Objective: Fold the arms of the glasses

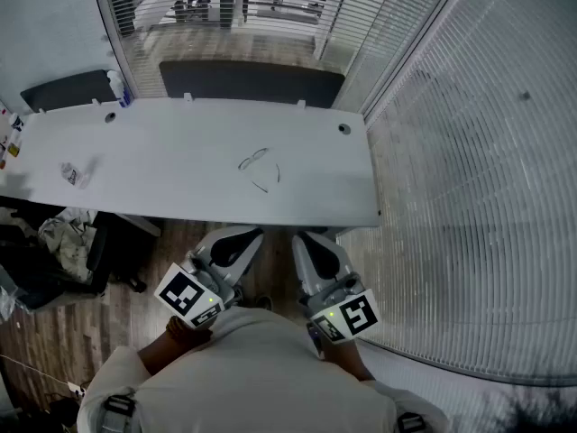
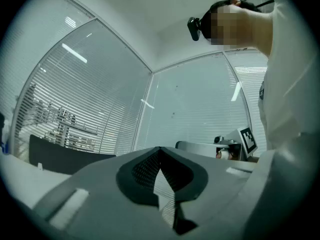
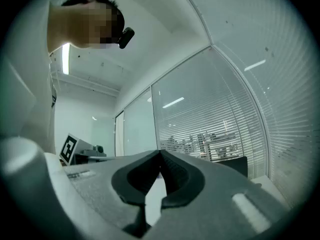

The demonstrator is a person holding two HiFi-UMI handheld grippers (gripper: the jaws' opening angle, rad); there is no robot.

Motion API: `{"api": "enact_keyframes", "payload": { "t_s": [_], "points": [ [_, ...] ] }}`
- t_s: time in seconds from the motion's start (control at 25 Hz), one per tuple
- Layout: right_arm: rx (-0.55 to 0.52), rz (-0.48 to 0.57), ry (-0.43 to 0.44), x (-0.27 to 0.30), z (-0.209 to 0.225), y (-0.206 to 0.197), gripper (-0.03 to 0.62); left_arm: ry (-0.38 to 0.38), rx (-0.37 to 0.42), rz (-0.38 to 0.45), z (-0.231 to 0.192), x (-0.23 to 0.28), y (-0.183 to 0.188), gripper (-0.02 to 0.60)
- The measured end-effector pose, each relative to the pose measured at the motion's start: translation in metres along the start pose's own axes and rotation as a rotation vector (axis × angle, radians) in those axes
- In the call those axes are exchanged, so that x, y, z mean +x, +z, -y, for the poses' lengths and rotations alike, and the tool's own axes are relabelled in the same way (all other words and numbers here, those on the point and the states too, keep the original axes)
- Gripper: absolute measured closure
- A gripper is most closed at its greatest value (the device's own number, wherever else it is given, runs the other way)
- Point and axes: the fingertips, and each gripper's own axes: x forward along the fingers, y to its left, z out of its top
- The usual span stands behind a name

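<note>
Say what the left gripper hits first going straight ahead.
Likely nothing close: the shut left gripper aims over the white tabletop at the glass wall with slatted blinds. Depth is unclear; it may clip the tabletop's edge.

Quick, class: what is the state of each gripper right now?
Left gripper: closed, holding nothing.
Right gripper: closed, holding nothing.

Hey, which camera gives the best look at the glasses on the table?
The head view. It looks down on the glasses lying on the white table, though they appear small. The left gripper view and the right gripper view aim over the tabletop at the blinds and show no glasses.
</note>
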Motion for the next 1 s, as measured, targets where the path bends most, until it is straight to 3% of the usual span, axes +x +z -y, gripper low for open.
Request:
{"api": "enact_keyframes", "payload": {
  "t_s": [1.0],
  "points": [
    [0.04,0.015,-0.009,-0.02,0.017,0.001,0.594,0.027,-0.018,-0.007,0.011,0.013,-0.008,0.578]
  ]
}}
